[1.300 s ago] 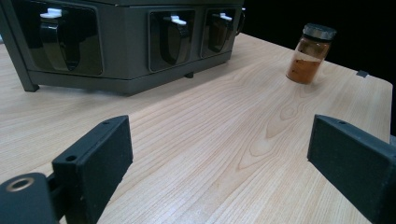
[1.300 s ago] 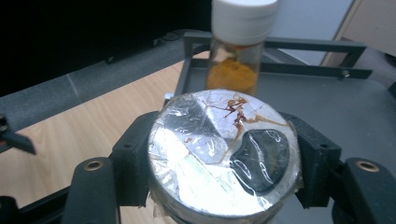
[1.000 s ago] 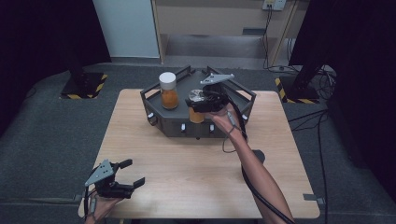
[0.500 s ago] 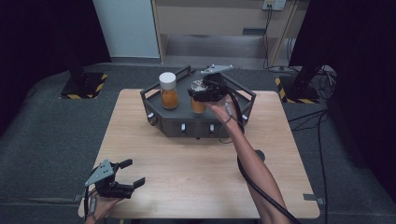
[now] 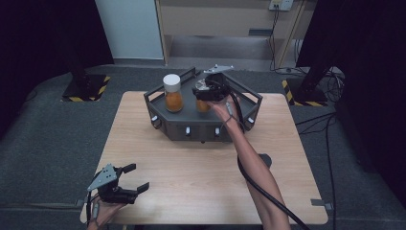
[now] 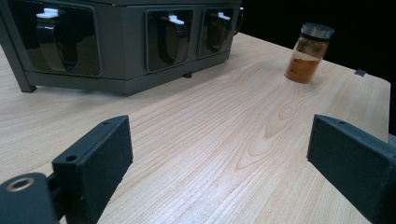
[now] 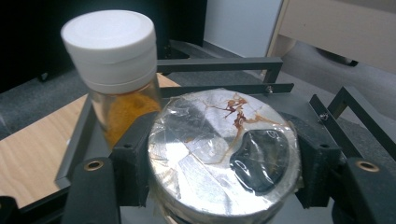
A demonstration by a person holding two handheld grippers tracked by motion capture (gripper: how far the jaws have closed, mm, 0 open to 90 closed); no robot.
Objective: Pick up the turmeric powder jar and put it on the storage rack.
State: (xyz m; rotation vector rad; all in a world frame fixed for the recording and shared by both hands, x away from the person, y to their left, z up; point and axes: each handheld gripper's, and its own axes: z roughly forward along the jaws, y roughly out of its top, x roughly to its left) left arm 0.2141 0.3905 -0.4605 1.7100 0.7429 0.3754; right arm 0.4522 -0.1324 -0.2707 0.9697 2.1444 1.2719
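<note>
At about seven o'clock on the worktop (image 5: 201, 167), close to the near edge, the left claw (image 5: 135, 178) rests in the person's hand with its jaws spread wide and nothing between them. In the left gripper view only bare wood lies between the two black pads; ahead at one o'clock a small dark-capped jar (image 6: 308, 52) of orange-brown powder stands upright on the wood by itself, and at eleven o'clock is the front wall of the dark grey rack (image 6: 126, 70) with its row of white-tipped latches.

Farther off, toward twelve o'clock, the person's right forearm reaches up the worktop to the rack (image 5: 163, 122), which sits at the far middle. There the right claw (image 5: 206, 91) is clamped on a foil-topped jar (image 5: 203, 104) with orange contents, held just above or on the rack's deck; I cannot tell which. In the right gripper view the black pads press both sides of that jar (image 7: 219, 154), its crinkled foil seal stained brown with a dark patch. Just beside it, at ten o'clock, a white-capped jar (image 7: 114, 70) of orange powder stands upright on the rack.
</note>
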